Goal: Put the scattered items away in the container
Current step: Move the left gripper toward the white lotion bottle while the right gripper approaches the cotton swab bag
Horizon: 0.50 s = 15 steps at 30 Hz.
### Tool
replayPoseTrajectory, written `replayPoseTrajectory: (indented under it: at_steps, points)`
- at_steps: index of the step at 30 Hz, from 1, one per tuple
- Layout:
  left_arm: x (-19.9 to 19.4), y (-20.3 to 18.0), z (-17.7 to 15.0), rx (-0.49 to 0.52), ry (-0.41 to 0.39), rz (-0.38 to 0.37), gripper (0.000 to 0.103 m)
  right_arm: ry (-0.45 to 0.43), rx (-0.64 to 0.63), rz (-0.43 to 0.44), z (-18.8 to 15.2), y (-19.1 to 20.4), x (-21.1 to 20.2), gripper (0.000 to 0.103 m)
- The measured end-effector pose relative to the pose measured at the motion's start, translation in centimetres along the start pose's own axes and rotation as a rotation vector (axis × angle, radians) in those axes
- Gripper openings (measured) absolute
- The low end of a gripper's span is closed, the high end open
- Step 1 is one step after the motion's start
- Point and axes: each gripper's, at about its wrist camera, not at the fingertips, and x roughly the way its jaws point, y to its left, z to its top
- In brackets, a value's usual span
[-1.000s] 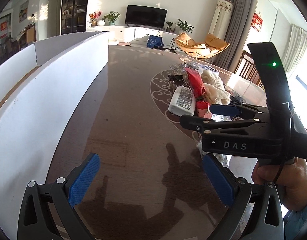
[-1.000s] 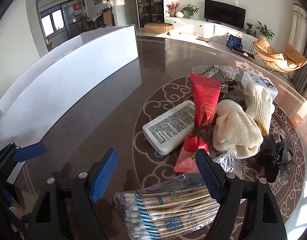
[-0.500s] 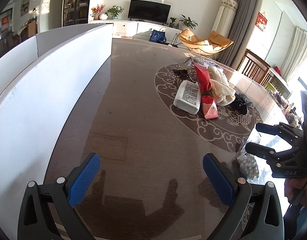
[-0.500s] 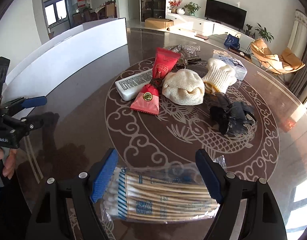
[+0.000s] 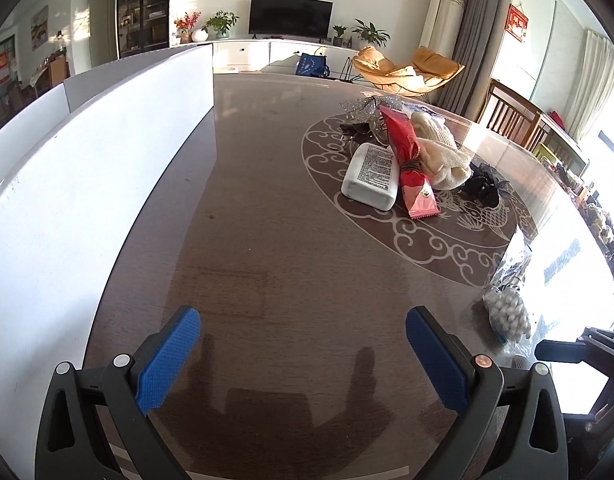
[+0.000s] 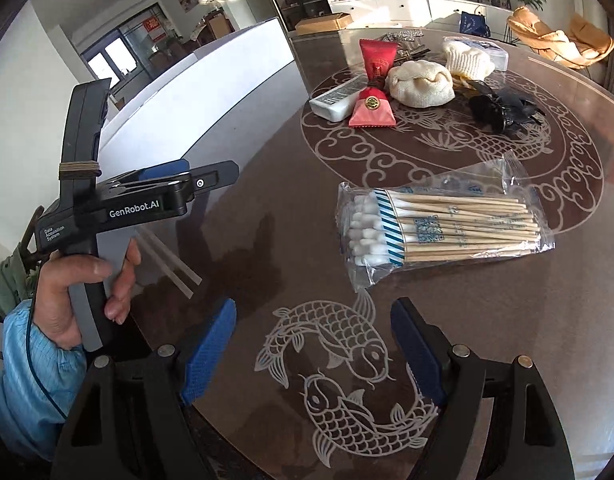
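Low in the right wrist frame, the right gripper (image 6: 313, 356) hangs over the dark table (image 6: 267, 184) with its blue pads spread wide and nothing between them; under the gap lies a pale fish pattern inlaid in the tabletop. Just above the gripper, right of centre, a clear bag of cotton swabs (image 6: 439, 228) lies flat on the table, apart from both pads, with the white tips toward the left. Toward the upper middle of this frame sits the pile of scattered items: a white packet (image 6: 333, 100), a red pouch (image 6: 373, 86) lying partly on it, cream knitted gloves (image 6: 421, 82) touching the pouch, and a black hair clip (image 6: 497, 110) to their right. At far left a hand (image 6: 73, 292) in a light blue sleeve holds the left gripper (image 6: 199, 174), seen here from the side. Behind it the white container (image 6: 211, 92) runs along the upper left.

Across the bottom of the left wrist frame, the left gripper (image 5: 303, 358) shows its blue pads spread apart over bare table, gripping nothing. The container's white wall (image 5: 87, 184) fills the left side. The pile sits upper right of centre, the swab bag at the right edge, and one tip of the right gripper pokes in at lower right.
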Motion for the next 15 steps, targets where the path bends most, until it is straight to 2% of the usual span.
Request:
replayPoseTrajectory:
  at_steps: [2, 4, 8, 13, 15]
  points:
    - [-0.2, 0.2, -0.1, -0.005, -0.001, 0.000, 0.103, -0.011, 0.020, -0.011, 0.6, -0.1, 0.6, 0.080]
    - [-0.3, 0.4, -0.2, -0.014, -0.005, -0.003, 0.103, -0.034, 0.035, -0.071, 1.1, -0.2, 0.9, 0.080]
    - [-0.4, 0.6, -0.2, -0.031, -0.003, -0.015, 0.103, -0.077, 0.102, -0.305, 1.0, -2.3, 0.5, 0.080]
    - [-0.6, 0.3, -0.2, -0.022, -0.006, -0.021, 0.103, -0.135, 0.196, -0.532, -0.1, -5.9, -2.4, 0.080]
    - [-0.5, 0.1, -0.2, -0.013, -0.004, -0.019, 0.103, -0.146, 0.209, -0.530, -0.4, -6.4, -3.3, 0.080]
